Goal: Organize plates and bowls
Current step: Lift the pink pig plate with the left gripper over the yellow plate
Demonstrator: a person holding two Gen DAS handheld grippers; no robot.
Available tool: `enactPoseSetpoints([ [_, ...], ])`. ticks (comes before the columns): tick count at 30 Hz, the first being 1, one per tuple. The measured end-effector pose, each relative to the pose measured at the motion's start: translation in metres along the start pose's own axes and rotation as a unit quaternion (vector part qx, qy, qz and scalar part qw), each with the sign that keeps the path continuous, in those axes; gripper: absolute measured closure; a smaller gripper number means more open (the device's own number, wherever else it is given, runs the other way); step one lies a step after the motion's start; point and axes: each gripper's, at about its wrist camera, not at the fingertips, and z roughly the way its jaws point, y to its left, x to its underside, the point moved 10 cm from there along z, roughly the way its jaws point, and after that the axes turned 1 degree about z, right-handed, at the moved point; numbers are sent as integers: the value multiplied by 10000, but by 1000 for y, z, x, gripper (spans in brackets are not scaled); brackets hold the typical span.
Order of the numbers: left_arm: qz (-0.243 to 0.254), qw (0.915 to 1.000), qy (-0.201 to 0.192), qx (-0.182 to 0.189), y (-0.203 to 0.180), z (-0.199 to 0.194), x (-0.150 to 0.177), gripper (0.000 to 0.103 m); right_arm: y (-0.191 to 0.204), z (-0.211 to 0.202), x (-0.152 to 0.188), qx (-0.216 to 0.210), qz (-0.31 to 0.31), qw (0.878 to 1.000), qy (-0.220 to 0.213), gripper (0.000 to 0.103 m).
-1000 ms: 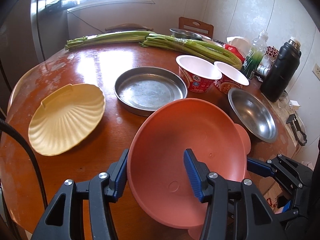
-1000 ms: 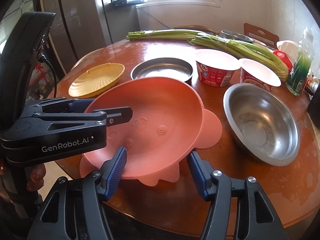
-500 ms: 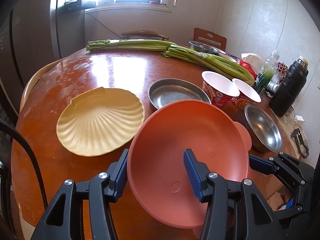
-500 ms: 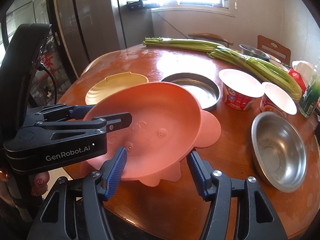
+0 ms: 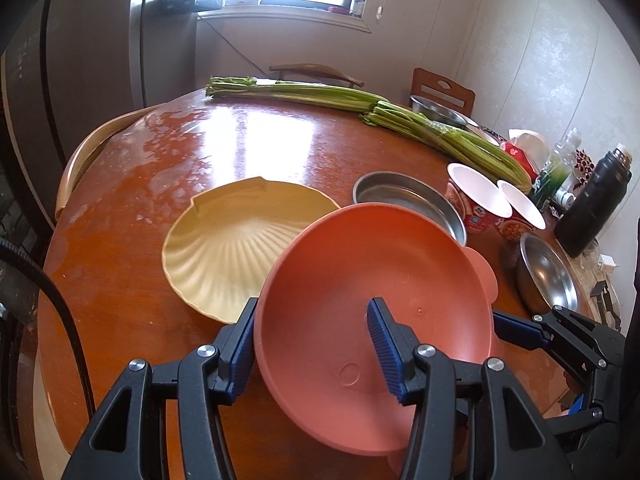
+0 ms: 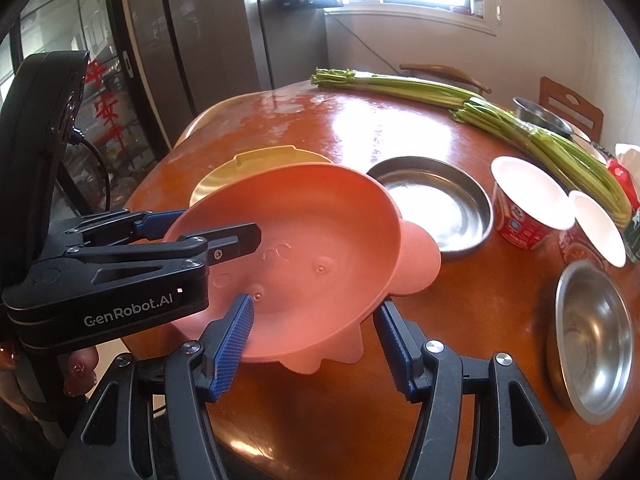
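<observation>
You hold the pink bowl (image 5: 360, 280) with both grippers at once, lifted and tilted above the near edge of the table (image 5: 240, 152). The left gripper (image 5: 312, 344) has one finger inside the bowl and one outside, closed on its rim. The right gripper (image 6: 316, 340) takes the rim from the other side in the same way — one blue pad inside, the other behind the wall — so it is also closed on the bowl.

As I judge it, the task is at an early stage. Nothing is stacked yet: every dish lies alone. The yellow shell plate (image 5: 224, 248) sits just beyond the bowl, partly covered by it in both views, and it looks like the nearest place to set the bowl down. The flat metal pan (image 6: 432, 204) is beside it, the two paper cups (image 6: 528, 208) stand farther right, and the steel bowl (image 6: 596, 328) lies near the right edge. Another metal bowl (image 6: 540, 118) waits at the far side, behind the green stalks (image 6: 540, 136).

So the pink bowl must still be put down, and the other dishes — metal ones and cups — remain to be grouped.
</observation>
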Motion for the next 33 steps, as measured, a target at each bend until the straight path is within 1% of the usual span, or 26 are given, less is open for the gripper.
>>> enactPoseSetpoints([
  [6,-157,9998,-49,-130,28,2,-14,50,16,19,-23,-102,-80,9999,22,39],
  [15,-336,9991,-59,-258,60,19,-33,50,32,40,-41,-150,-126,9998,68,39],
  [25,-331,9989,5,-342,75,38,-44,50,33,60,-48,-127,8,9998,120,39],
  [33,-371,9987,40,-349,82,49,-48,50,34,67,-49,-84,-3,9998,169,39],
])
